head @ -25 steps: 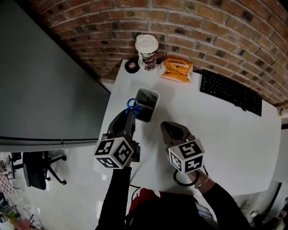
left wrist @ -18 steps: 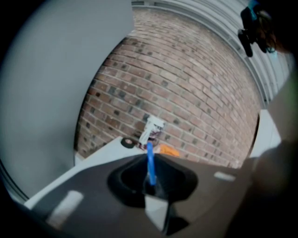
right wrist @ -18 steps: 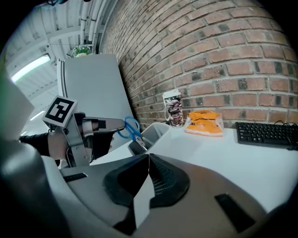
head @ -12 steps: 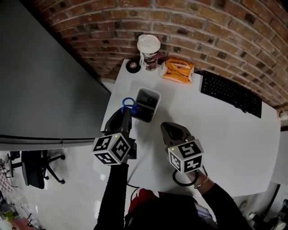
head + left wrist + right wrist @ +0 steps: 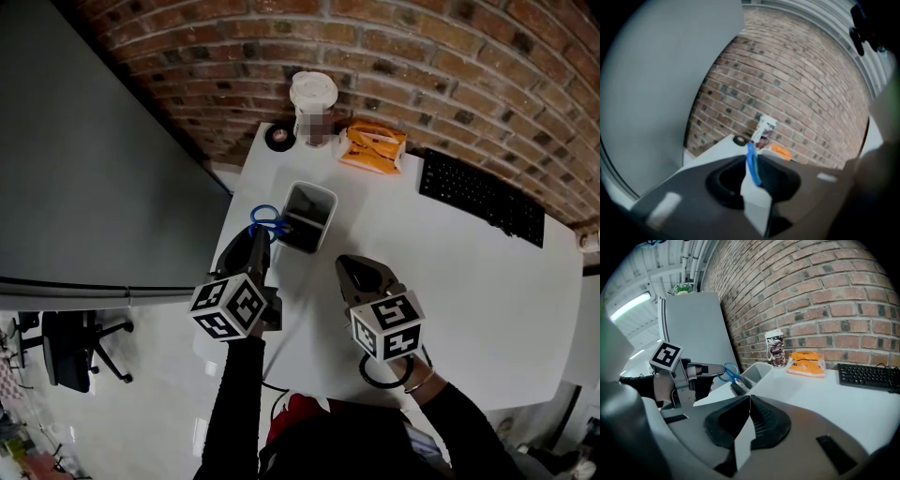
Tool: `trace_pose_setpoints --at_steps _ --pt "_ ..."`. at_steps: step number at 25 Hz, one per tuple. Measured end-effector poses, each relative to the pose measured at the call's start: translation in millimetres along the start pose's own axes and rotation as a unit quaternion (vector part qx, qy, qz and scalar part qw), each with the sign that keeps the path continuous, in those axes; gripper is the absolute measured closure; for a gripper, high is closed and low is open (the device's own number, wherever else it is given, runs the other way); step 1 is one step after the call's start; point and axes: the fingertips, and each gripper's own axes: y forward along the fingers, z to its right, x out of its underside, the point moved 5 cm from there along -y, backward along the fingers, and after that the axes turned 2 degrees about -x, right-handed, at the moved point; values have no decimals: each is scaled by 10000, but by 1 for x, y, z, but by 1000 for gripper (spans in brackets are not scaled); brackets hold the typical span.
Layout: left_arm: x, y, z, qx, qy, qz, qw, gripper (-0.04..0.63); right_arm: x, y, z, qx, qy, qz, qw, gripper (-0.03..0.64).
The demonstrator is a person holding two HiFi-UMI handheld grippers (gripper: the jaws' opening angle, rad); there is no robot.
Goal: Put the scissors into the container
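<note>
Your left gripper [image 5: 258, 236] had drifted a little toward the table's [image 5: 450, 253] left edge over the last second, so the scissors' [image 5: 266, 219] blue handles sat just outside the container's [image 5: 327, 208] left rim rather than over its corner. That gripper was clamped on the handles, the blue plastic pinched between its jaws. From the right gripper view the blades slanted down toward the container's near corner, and the tips seemed to be inside it, though that was hard to confirm. Your right gripper [image 5: 354, 267] hovered beside the container with its jaws pressed together on nothing. The risk was the tilt. Had you let go with the handles hanging outside the rim, the scissors could have levered back out onto the table, or off its nearby edge. Pushing sideways with the blades against the wall could also have tipped or slid the container, since nothing steadied it.
</note>
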Motion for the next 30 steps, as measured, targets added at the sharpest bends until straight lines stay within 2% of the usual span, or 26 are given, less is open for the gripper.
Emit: trace_pose_setpoints --at_steps 22,30 --pt "15 -35 -14 -146 -94 -81 9998 499 8 -9 -25 26 -89 -9 10000 607" --pt "25 -57 -14 -192 -105 -131 9997 540 16 -20 -40 60 -95 22 9999 607"
